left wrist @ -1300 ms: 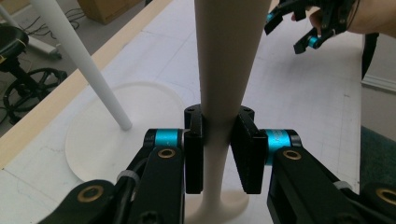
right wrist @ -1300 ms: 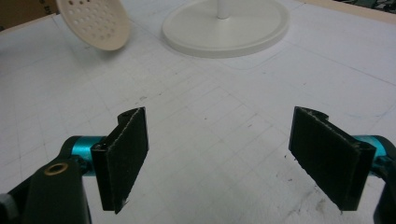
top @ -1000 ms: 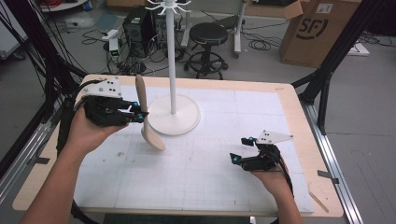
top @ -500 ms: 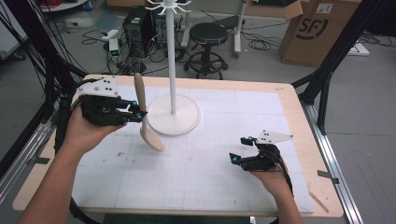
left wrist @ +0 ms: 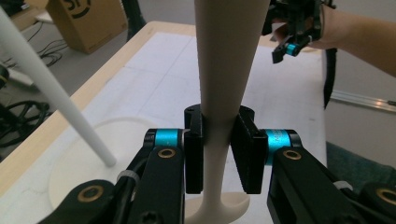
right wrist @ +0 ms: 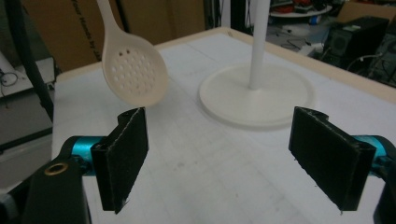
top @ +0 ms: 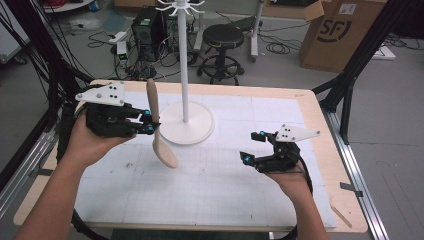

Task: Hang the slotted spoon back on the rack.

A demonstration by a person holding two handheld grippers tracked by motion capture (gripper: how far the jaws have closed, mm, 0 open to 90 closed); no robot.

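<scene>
So the slotted spoon (top: 158,125) is already off the table and in the air, pinched by the left gripper (top: 148,121) around the middle of its handle. In the left gripper view you can see both black pads squeezing the handle (left wrist: 219,126) from either side, so that grip looks solid. The spoon hangs with the perforated bowl pointing down toward 6 o'clock and the handle tip up at 12, sitting just at 9 o'clock of the white stand (top: 186,80) with hooks at the top.

My guess is the job is hanging the spoon on that stand. If so, the pickup part is done and the actual hanging is all that's left: it needs to go up to the hooks (top: 180,6), which are well above where the spoon is now.

The right gripper (top: 254,148) is over at about 4 o'clock from the stand base (top: 200,131), jaws wide apart with nothing between them, hovering above the table (top: 220,200). From its own view the spoon bowl (right wrist: 135,72) is off at 11 o'clock, well apart.

Containers: I don't see any on the table. There's a cardboard box (top: 345,35) on the floor behind it at 1 o'clock, flap open, can't tell what's inside.
</scene>
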